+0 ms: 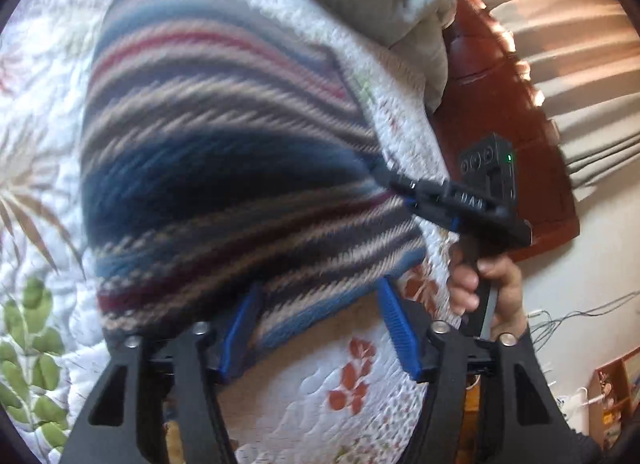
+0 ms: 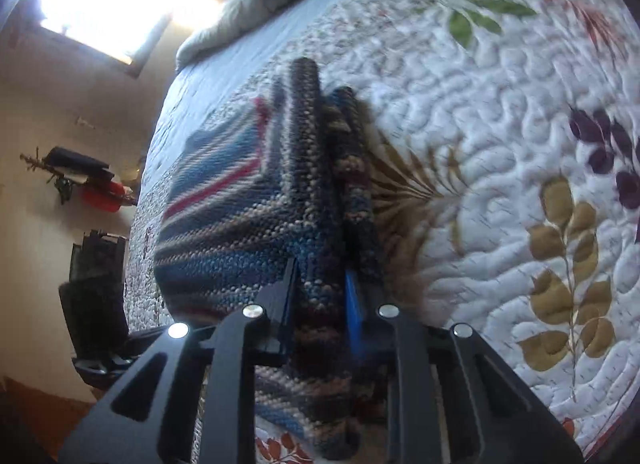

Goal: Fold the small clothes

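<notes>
While my right gripper pinched the striped knit garment on the quilt, my left gripper stood spread around its edge.

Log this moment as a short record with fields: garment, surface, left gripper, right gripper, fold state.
garment: striped knit garment, blue, grey and red bands
surface: white floral quilt on a bed
left gripper: jaws apart, straddling the garment's near edge, pads not pressing
right gripper: closed on a bunched edge of the garment
fold state: partly doubled over, layers stacked at the right gripper
other: grey duvet bunched beyond the garment
</notes>
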The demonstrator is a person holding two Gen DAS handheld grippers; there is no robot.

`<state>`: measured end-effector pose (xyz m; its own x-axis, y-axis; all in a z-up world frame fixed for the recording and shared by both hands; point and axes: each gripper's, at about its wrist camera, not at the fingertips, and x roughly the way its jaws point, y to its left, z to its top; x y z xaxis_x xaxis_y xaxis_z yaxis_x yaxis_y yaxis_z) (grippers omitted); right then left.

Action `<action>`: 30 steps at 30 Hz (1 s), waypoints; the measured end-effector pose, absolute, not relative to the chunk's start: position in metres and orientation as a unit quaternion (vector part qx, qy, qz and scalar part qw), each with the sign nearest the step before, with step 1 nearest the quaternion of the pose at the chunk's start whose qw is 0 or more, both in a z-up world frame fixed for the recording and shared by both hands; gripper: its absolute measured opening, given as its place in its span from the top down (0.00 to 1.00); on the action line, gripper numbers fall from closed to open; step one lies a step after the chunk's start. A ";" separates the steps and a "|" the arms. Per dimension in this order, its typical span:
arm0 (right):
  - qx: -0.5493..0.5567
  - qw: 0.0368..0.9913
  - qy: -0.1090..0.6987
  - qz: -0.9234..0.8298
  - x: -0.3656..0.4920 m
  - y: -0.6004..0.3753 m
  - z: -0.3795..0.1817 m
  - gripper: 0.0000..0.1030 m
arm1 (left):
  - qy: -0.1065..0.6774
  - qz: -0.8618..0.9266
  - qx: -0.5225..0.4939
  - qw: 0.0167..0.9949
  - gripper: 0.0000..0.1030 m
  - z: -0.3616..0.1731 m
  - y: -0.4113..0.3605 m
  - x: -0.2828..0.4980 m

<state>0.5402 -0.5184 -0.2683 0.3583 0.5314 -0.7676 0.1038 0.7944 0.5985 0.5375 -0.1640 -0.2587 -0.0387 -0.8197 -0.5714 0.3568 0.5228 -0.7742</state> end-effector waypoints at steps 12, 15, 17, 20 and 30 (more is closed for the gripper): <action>0.300 0.803 0.497 0.135 0.606 -0.522 -0.234 0.63 | 0.487 -0.464 -0.275 0.686 0.35 -0.204 -0.117 0.572; 0.310 0.794 0.506 0.130 0.630 -0.517 -0.246 0.60 | 0.507 -0.445 -0.287 0.680 0.35 -0.219 -0.117 0.595; 0.306 0.792 0.511 0.133 0.642 -0.514 -0.253 0.73 | 0.518 -0.446 -0.286 0.671 0.35 -0.228 -0.120 0.602; 0.279 0.797 0.526 0.103 0.656 -0.516 -0.264 0.90 | 0.530 -0.445 -0.288 0.663 0.38 -0.238 -0.123 0.609; 0.266 0.813 0.503 0.125 0.630 -0.522 -0.229 0.84 | 0.515 -0.445 -0.299 0.669 0.35 -0.221 -0.112 0.610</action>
<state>0.6305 -0.5216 -0.2294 0.4635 0.4708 -0.7507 0.0651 0.8268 0.5587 0.6099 -0.1123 -0.2210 0.0727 -0.9029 -0.4236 0.2871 0.4257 -0.8581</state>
